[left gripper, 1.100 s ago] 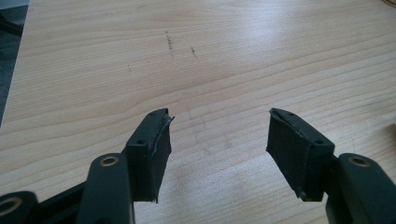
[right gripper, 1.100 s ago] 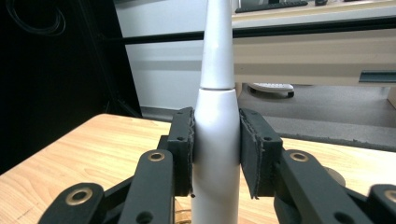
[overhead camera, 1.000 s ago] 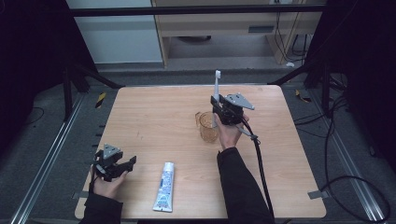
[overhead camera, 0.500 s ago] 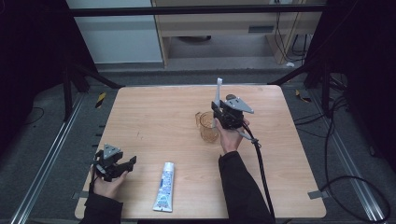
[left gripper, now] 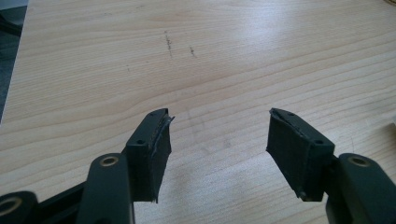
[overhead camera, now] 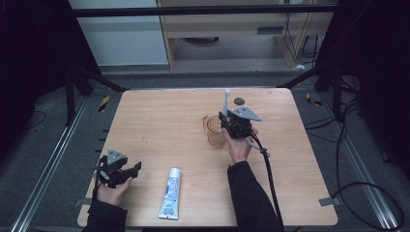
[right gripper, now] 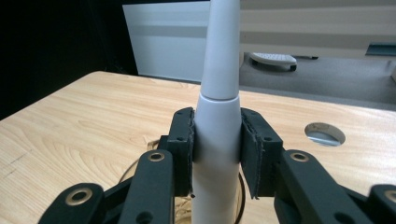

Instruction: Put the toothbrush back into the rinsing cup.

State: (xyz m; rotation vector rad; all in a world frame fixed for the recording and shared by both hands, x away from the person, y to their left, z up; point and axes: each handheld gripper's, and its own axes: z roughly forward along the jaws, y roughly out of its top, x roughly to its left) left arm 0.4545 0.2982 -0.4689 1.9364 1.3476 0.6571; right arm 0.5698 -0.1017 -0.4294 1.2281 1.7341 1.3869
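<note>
I am clamping the right gripper (right gripper: pixel 217 154) on a white electric toothbrush (right gripper: pixel 219 112), its 2 pads pressing the handle from opposite sides just below the seam where the narrower neck begins. Gripping at this thick section is giving the pads a broad, stable surface, in my judgement. The toothbrush is standing upright: its long axis is running vertically, head end pointing up and away from the jaws, base pointing down into the clear amber cup (overhead camera: pixel 215 130) directly beneath the jaws. In the right gripper view the cup rim is showing around the lower handle, so the base is sitting inside the cup; whether it is touching the bottom I cannot tell.

I am resting the left gripper (left gripper: pixel 217 140) near my edge of the wooden table (overhead camera: pixel 159 121), jaws spread wide with nothing between them. A toothpaste tube (overhead camera: pixel 170 192) is lying flat just to its right, long axis running away from me.
</note>
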